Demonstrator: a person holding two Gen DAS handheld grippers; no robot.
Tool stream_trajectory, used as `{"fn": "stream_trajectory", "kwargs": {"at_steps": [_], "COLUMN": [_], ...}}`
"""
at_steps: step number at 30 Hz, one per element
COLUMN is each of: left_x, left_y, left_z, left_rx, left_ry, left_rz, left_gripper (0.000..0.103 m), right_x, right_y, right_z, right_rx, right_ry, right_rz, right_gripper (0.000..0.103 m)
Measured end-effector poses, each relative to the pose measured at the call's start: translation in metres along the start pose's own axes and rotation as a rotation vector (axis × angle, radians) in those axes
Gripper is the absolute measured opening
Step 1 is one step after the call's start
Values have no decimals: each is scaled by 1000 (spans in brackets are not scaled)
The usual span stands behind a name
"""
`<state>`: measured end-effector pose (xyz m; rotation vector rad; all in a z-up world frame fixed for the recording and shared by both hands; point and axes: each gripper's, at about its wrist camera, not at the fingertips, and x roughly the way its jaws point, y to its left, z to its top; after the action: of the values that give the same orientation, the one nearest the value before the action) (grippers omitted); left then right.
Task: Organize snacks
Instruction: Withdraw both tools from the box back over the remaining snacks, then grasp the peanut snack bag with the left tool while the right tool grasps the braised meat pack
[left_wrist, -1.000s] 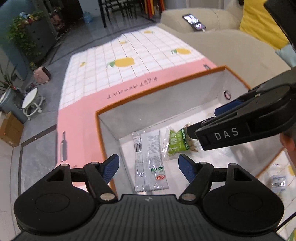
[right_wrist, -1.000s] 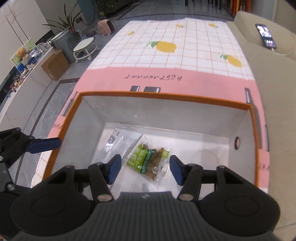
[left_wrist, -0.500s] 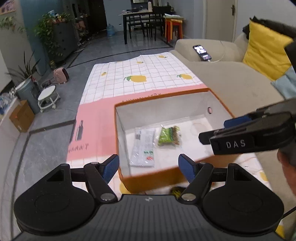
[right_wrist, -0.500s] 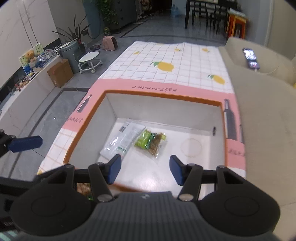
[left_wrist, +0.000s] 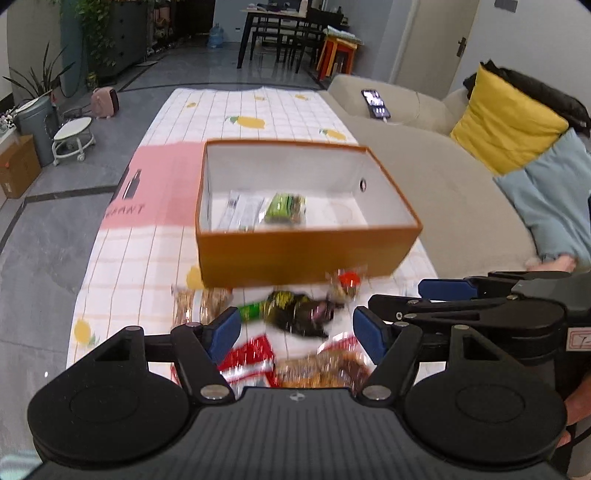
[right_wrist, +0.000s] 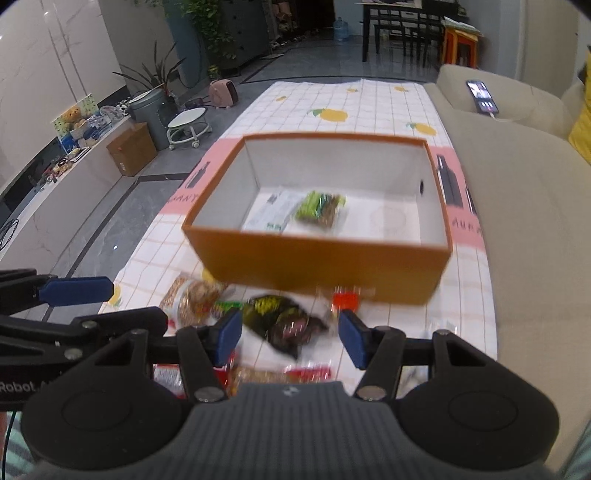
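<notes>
Both grippers had drawn back from the orange box since the earlier frames, when they hung right over its open top; its near wall now showed, and a heap of loose snacks had come into view on the near side of it. The left gripper had its blue-padded fingers spread wide and held nothing. The right gripper was likewise spread wide and empty, just to the right of the left one.

The box was a rectangular cardboard carton, matte orange outside and plain white inside, with a small round hole in its right wall. On its floor lay a flat white sachet with printed text, and touching its right edge a crinkly clear packet with a green label and brown contents.

Near the box, on the checked tablecloth printed with lemons and a pink band, the loose snacks were blurred by motion: a glossy dark wrapper with yellow and green print lay between the right gripper's fingers in that view, a small red-topped piece sat close to the box's near wall, and a clear packet of brown grainy snack lay to the left. Shiny red-and-white packets lay nearest, partly hidden by the gripper body.

A beige sofa ran along the right.
</notes>
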<state>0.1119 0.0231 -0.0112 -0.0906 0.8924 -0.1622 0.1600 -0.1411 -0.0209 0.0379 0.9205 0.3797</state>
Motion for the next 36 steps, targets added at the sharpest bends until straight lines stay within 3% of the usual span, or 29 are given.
{"fn": "stream_trajectory", "kwargs": {"at_steps": [7,15,24,30,36], "left_x": [11,33,57,78,106], "left_y": [1,-4,12,13,18], "left_z": [-34,-57,-66,-68,-73], "left_rx": [1,3,-42,-108,-202], "left_ry": [101,173,202,253,299], "left_rz": [-1,-15,-15,-94,-106], "left_gripper": [79,76,74,73,74], "right_x": [1,23,50,64,75], "right_y": [5,-13,-28,-30,-35], "right_z": [-42,-80,-90,-91,-91], "right_rx": [-32,12,22,13,15], "right_ry": [32,112,171,193,199], "right_rz": [-51,-31,-51,-46,-20], "right_gripper": [56,56,55,45,43]}}
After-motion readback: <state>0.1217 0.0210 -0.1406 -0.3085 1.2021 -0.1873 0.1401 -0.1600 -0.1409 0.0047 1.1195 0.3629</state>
